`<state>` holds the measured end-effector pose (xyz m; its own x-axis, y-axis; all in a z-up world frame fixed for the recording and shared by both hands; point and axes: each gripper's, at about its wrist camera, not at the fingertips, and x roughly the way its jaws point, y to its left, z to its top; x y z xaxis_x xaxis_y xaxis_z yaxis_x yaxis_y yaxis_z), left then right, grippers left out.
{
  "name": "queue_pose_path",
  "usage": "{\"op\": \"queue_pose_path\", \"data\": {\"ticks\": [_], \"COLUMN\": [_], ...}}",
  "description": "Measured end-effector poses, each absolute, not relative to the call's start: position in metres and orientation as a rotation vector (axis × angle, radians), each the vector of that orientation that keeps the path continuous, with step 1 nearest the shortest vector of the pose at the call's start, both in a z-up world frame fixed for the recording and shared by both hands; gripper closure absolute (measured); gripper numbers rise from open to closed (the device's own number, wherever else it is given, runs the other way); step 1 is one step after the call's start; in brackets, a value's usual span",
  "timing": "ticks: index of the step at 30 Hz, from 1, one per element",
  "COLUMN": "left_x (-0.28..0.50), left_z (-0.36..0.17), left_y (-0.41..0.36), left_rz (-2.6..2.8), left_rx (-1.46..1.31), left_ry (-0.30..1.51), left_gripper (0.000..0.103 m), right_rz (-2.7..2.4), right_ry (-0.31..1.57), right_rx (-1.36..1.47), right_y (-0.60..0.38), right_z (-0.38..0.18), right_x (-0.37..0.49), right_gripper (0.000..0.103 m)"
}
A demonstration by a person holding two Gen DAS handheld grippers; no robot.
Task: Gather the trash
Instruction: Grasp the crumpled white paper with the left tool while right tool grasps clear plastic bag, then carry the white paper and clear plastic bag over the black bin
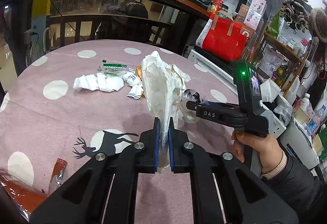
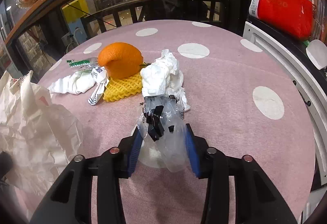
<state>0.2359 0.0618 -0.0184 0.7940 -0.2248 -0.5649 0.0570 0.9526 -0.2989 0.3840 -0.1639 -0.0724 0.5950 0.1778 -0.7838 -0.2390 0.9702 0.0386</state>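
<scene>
In the left wrist view my left gripper (image 1: 163, 138) is shut on the lower end of a crumpled white paper bag (image 1: 161, 81), which stands up above the pink dotted tablecloth (image 1: 61, 113). The same bag (image 2: 30, 111) fills the left edge of the right wrist view. My right gripper (image 2: 163, 140) has a clear plastic wrapper (image 2: 163, 121) with black print between its blue pads, and both pads touch it. A hand holds that gripper (image 1: 190, 105) just right of the bag. Beyond lie crumpled white tissue (image 2: 163, 72), a white napkin (image 2: 71, 83) and a green-printed wrapper (image 2: 79, 62).
An orange (image 2: 120, 60) rests on yellow foam netting (image 2: 124, 87) beside a striped sachet (image 2: 98, 81). A red sachet (image 1: 58, 170) and an orange packet (image 1: 18, 189) lie near the front left. A white rail (image 2: 286, 72) and a red bag (image 1: 224, 40) border the table's right side.
</scene>
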Motion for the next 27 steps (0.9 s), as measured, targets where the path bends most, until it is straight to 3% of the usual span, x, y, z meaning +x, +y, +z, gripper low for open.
{"op": "queue_pose_path", "data": {"ticks": [6, 27], "left_x": [0.232, 0.183], "left_z": [-0.017, 0.005], "left_y": [0.055, -0.018], "left_rz": [-0.164, -0.327], "left_rx": [-0.263, -0.195], "left_ry": [0.628, 0.564], "left_gripper": [0.095, 0.095], "right_rz": [0.247, 0.115], "right_ry": [0.853, 0.685], "right_rx": [-0.066, 0.013], "right_y": [-0.171, -0.258], "right_z": [-0.057, -0.019], "right_x": [0.356, 0.205], "right_gripper": [0.07, 0.07]}}
